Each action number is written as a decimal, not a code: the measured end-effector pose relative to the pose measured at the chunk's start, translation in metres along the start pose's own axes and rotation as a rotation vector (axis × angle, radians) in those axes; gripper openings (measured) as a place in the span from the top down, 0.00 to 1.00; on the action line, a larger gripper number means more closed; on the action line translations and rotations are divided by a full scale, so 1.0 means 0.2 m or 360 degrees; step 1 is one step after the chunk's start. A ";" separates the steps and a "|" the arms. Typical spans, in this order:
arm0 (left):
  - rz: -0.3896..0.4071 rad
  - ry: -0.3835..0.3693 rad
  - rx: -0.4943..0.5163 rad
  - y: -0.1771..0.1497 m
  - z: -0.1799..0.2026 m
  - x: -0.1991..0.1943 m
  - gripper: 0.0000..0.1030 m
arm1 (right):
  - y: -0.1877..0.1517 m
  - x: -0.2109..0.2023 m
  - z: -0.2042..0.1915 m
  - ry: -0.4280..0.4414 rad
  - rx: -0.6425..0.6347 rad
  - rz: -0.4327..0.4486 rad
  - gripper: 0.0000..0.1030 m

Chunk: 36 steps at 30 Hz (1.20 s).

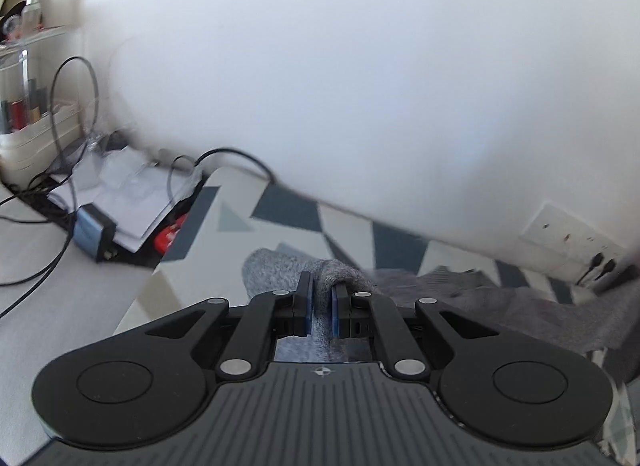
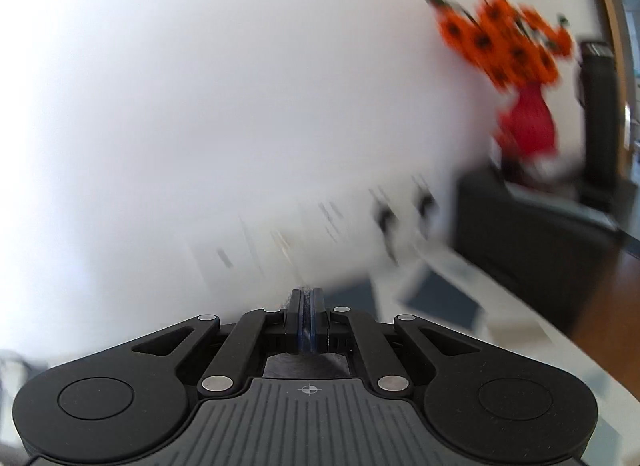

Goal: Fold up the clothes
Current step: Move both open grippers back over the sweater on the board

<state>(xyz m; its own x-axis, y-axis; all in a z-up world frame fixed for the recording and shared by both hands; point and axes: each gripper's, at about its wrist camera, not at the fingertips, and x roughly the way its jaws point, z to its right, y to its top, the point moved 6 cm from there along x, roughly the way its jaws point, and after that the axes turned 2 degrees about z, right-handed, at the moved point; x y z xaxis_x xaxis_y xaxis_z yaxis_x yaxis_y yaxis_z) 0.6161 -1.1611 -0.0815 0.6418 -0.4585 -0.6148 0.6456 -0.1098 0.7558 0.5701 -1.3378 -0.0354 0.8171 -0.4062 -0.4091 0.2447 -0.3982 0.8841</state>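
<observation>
A grey knit garment (image 1: 500, 302) lies on the patterned table cloth (image 1: 288, 217) and stretches off to the right in the left wrist view. My left gripper (image 1: 322, 286) is shut on a bunched fold of it, lifted above the table. In the right wrist view my right gripper (image 2: 306, 296) is closed tight on a thin edge of grey fabric (image 2: 306, 336), seen between the blue pads; the rest of the garment is hidden below the gripper body. This view is blurred by motion.
At the left stand a cosmetics shelf (image 1: 24, 77), a stack of papers with a blue box (image 1: 92, 225) and black cables (image 1: 72, 113). A wall socket (image 1: 572, 238) sits at the right. A red vase with orange flowers (image 2: 524, 121) stands on a dark cabinet (image 2: 532, 234).
</observation>
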 end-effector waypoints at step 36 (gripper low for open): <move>-0.0063 -0.0323 0.0744 0.08 0.48 0.35 0.40 | -1.01 -0.24 -0.29 0.0336 -0.0224 -0.0779 0.69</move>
<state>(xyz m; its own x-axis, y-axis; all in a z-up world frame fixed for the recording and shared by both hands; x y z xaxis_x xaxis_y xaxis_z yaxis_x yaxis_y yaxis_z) 0.6318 -1.2799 -0.0900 0.4973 -0.6032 -0.6236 0.3837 -0.4918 0.7816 0.5122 -1.1897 -0.1810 0.6738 -0.0215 -0.7386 0.6780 -0.3792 0.6297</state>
